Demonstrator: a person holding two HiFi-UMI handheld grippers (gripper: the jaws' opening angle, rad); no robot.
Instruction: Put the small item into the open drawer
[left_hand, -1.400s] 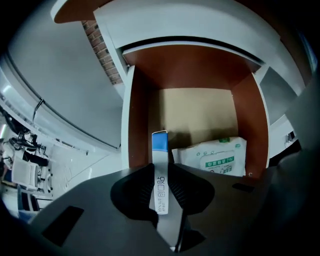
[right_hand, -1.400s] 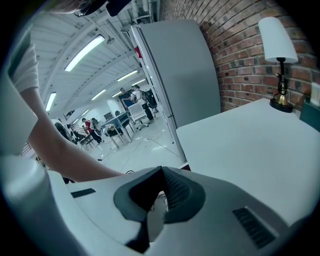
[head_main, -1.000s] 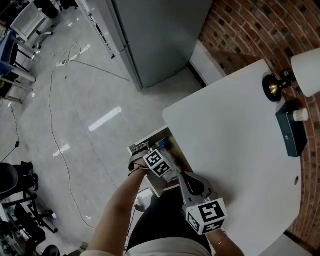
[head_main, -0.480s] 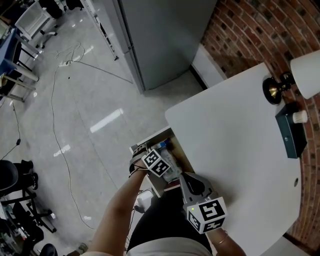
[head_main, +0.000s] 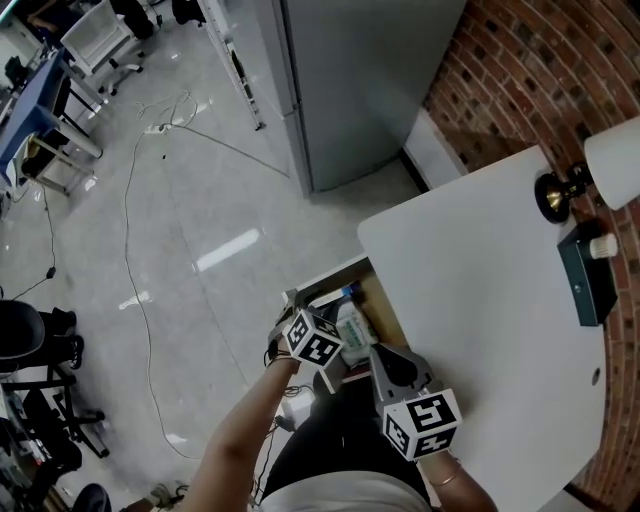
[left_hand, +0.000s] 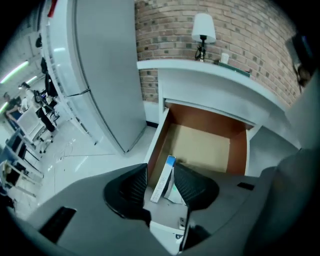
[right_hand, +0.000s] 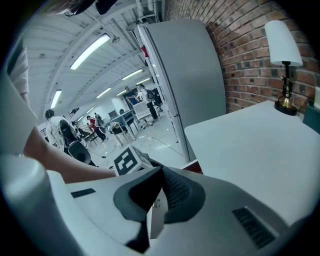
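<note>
Left gripper (left_hand: 160, 170) jaws widened, opening; one box (left_hand: 161, 184) between (loose).

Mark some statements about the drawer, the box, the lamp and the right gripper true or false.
1. The drawer is open. True.
2. The lamp stands on the floor. False: it stands on the white table.
3. A small box with a blue end is in the drawer. True.
4. The right gripper holds the small box. False: its jaws are together on nothing; the box sits in the drawer under the left gripper, whose jaws are opening, pads clear of it.
5. The wall by the table is brick. True.
</note>
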